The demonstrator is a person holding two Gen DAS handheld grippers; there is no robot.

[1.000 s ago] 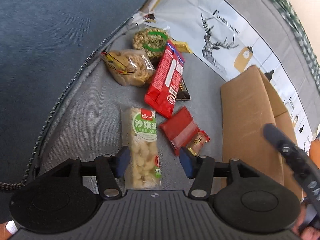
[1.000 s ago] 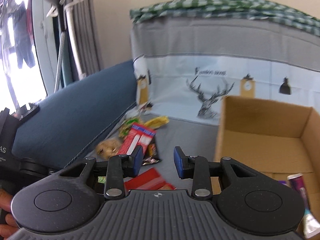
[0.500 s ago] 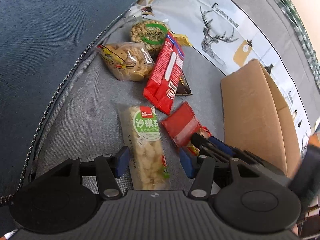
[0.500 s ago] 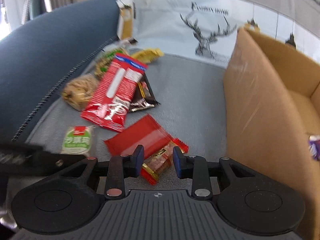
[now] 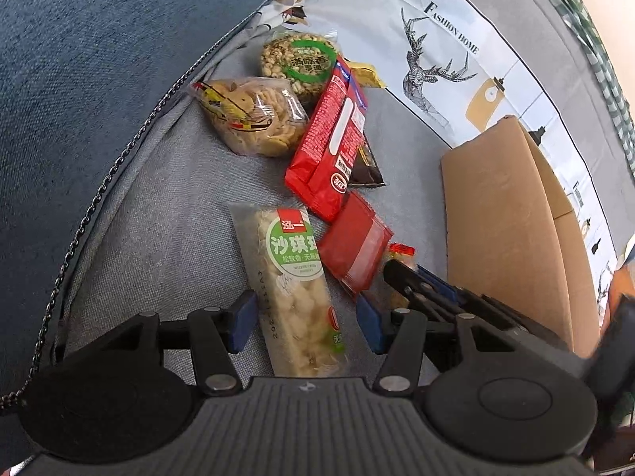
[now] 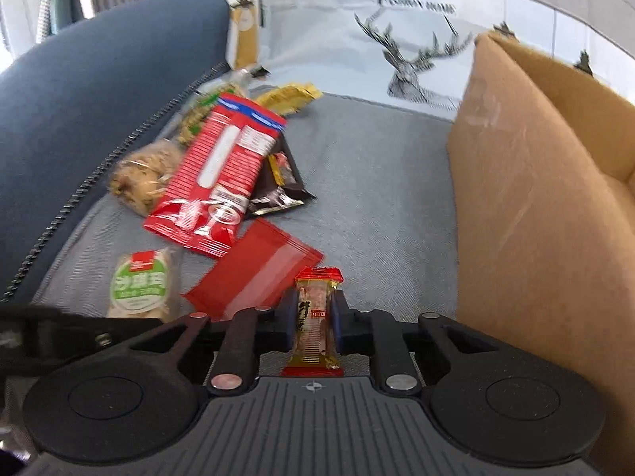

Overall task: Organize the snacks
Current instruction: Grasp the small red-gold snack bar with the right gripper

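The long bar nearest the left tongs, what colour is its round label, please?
Green with white lettering on the long bar, clearest in the left wrist view.

Left gripper point(image 5: 305, 323) poised with jaws apart over a green-labelled snack bar point(image 5: 295, 289) on grey fabric. Just right: flat red packet point(image 5: 355, 244), right gripper point(image 5: 412, 277) at a small candy point(image 5: 401, 252), cardboard box point(image 5: 504, 226).
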